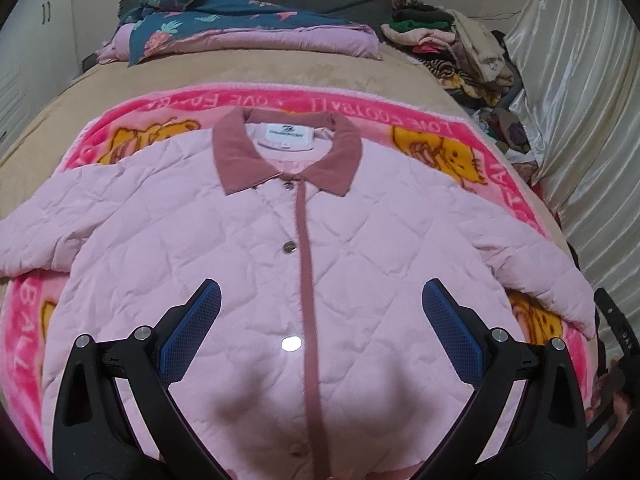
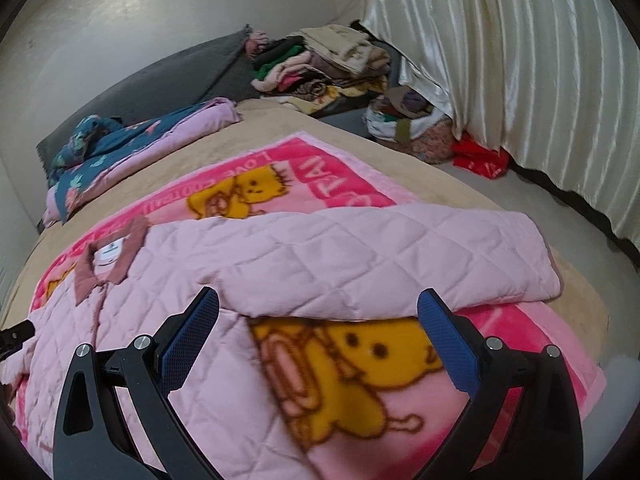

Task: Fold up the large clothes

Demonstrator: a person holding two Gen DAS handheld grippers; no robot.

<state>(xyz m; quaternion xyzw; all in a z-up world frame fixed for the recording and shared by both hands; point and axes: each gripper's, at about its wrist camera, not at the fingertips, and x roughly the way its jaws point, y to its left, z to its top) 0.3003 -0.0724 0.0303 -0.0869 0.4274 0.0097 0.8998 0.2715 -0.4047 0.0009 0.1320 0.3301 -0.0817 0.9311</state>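
Observation:
A pale pink quilted jacket (image 1: pixel 248 240) with a dusty-rose collar (image 1: pixel 236 160) and button strip lies face up and buttoned on a pink cartoon blanket (image 1: pixel 460 148), both sleeves spread out. My left gripper (image 1: pixel 320 300) is open and empty, hovering over the jacket's lower front. In the right wrist view the jacket (image 2: pixel 320 248) shows with its right sleeve (image 2: pixel 460 256) stretched out. My right gripper (image 2: pixel 318 308) is open and empty, just above the sleeve's near edge and the blanket (image 2: pixel 360 380).
The blanket lies on a tan bed cover (image 1: pixel 260 72). A folded blue floral and pink quilt (image 1: pixel 224 28) lies at the head. A pile of clothes (image 2: pixel 320 68) and a bag (image 2: pixel 408 128) sit at the far right by a cream curtain (image 2: pixel 520 60).

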